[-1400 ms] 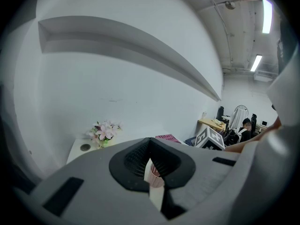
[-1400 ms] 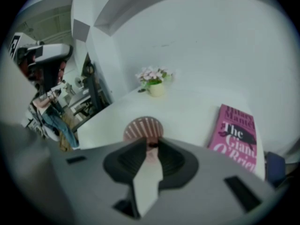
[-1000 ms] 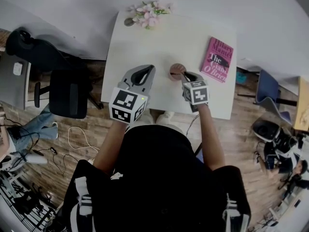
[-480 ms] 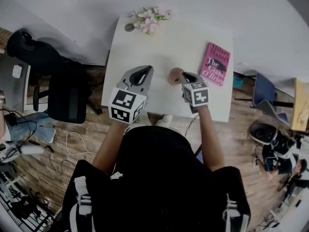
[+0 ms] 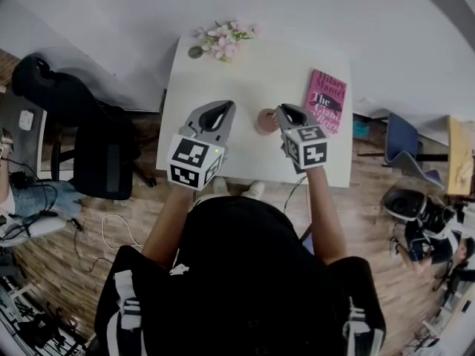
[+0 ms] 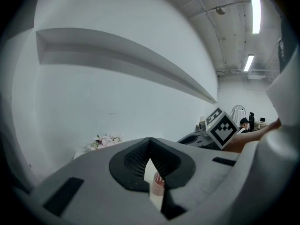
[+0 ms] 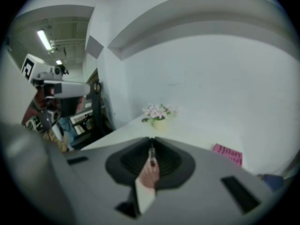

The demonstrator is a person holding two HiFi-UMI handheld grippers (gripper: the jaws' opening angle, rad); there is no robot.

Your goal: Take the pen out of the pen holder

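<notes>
We hold 2 claws over the near half of the white worktop point(image 5: 245, 73). The right claw point(image 7: 151, 143) has just been closing its jaws, and they are clamped on the pen point(image 7: 151, 154), a thin dark stick standing upright between the pads, close to their tips. Directly beneath it sits the pen holder point(image 7: 149, 178), a small round brownish cup standing on the worktop. We cannot tell whether the pen's lower end is inside its mouth. In the head view the pen holder lies between the 2 claws, just beside the right one's tips. The left claw point(image 6: 150, 142) has its jaws together with nothing between them, and it hangs near the pen holder, apart from it. A pink book point(image 5: 325, 101) lies to the right, and flowers point(image 5: 225, 32) stand at the far edge.
</notes>
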